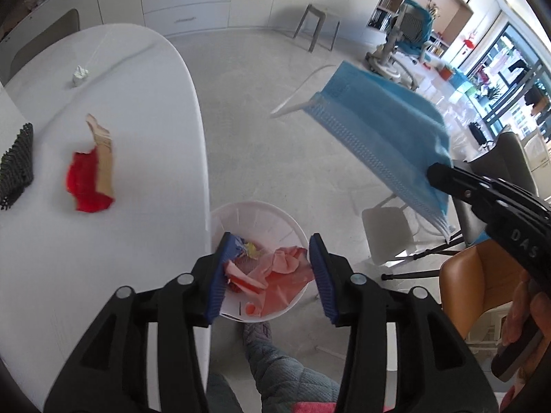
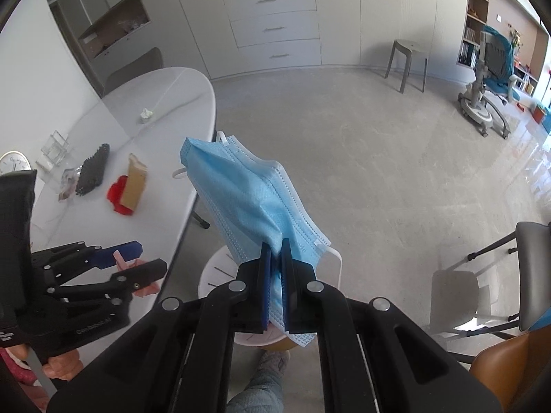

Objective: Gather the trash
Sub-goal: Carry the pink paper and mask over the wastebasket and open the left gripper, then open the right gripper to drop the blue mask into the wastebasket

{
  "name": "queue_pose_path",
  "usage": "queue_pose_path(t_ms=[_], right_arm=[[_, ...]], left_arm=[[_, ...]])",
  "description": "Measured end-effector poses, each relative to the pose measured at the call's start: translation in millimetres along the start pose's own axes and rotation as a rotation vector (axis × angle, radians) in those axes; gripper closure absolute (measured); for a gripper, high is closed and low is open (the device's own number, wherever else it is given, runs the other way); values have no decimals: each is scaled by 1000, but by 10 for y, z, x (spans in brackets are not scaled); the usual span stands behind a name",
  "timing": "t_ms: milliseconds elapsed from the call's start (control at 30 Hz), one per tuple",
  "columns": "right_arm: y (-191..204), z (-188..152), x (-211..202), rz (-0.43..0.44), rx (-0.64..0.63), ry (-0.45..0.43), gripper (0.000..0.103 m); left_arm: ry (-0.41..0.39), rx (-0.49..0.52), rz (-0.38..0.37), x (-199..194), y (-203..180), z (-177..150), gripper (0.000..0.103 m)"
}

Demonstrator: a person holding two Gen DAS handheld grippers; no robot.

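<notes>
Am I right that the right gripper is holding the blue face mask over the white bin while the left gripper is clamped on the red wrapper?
Not quite. The right gripper does hold the blue face mask above the white bin, but the left gripper is open and holds nothing. In the left wrist view, the red wrapper lies on the table, apart from both grippers.

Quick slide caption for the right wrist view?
Right gripper pinches a blue face mask above the white bin.
</notes>
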State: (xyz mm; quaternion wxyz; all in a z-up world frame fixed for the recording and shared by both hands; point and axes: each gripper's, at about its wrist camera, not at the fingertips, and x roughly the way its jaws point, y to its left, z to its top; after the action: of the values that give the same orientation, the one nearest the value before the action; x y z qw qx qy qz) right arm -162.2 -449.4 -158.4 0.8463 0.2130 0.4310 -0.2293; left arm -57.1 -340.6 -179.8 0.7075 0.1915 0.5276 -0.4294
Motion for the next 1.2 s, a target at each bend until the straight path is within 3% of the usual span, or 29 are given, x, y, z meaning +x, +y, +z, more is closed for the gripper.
queue_pose_path(t_ms=[67, 433, 667, 967, 1067, 1133, 1167, 1200], right_arm=[[-89, -7, 53, 4, 3, 7, 97], [-155, -54, 215, 56, 2, 23, 97], [-102, -109, 296, 50, -22, 42, 95], [108, -474, 1045, 39, -67, 209, 93], [222, -566, 1308, 43, -81, 250, 83], [303, -602, 1449, 51, -86, 264, 64], [329, -608, 1486, 55, -85, 265, 47], [355, -615, 1518, 50, -80, 265, 39]], left_arm=[[22, -16, 13, 91, -11, 23, 41], [-4, -41, 73, -109, -49, 52, 16], [-34, -54, 119, -370, 12, 72, 13], [-63, -116, 179, -679, 271, -50, 8], [-66, -138, 198, -787, 371, -101, 8], [-69, -154, 203, -840, 429, -128, 8], [-72, -165, 206, -875, 461, -152, 8], [-75, -175, 209, -914, 494, -173, 8]])
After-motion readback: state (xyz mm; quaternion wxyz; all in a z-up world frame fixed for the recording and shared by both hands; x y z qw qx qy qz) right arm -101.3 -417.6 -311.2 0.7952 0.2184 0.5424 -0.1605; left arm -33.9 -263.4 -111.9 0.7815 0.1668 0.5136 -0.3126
